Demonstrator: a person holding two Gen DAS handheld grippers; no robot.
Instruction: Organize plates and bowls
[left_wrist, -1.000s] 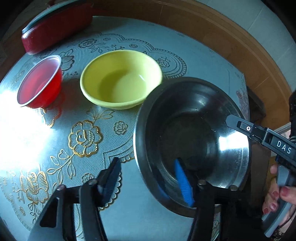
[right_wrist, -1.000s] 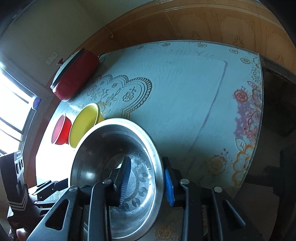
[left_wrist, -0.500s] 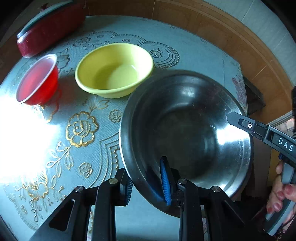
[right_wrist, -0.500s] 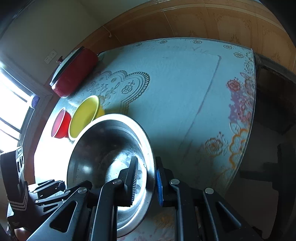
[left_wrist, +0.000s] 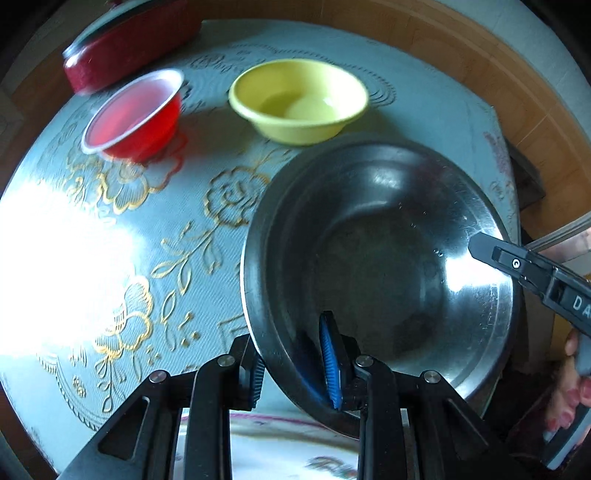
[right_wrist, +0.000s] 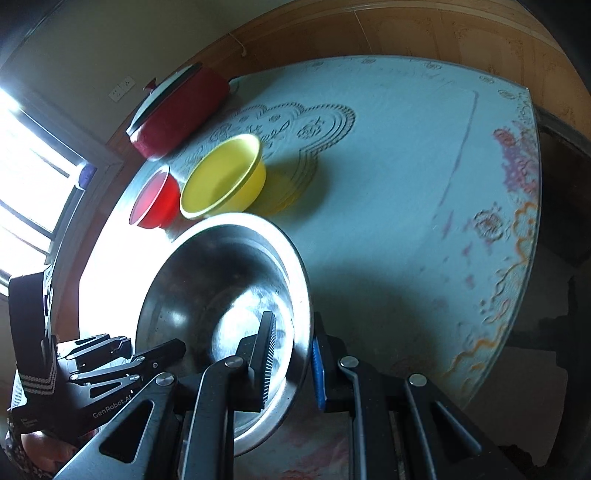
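Steel bowl, wide and empty, is now held at its rim from two sides: the left tool pinches the near wall, one pad outside and one blue pad inside, and the right tool pinches the opposite rim the same way. A second ago both tools were spread around the rim without pressing; they have since closed to a narrow gap on the metal, and the bowl has moved away from the counter's near edge, toward the other dishes. That suggests the lift-and-carry step has begun (the bowl seems tilted, and whether it is clear of the counter cannot be told). Beyond it on the pale blue patterned counter sits a yellow bowl, empty, and beside that a small red bowl, also empty. A red covered dish stands at the far edge, its contents hidden. In my judgement the steel bowl, being the largest, will likely serve as the base for nesting the others.
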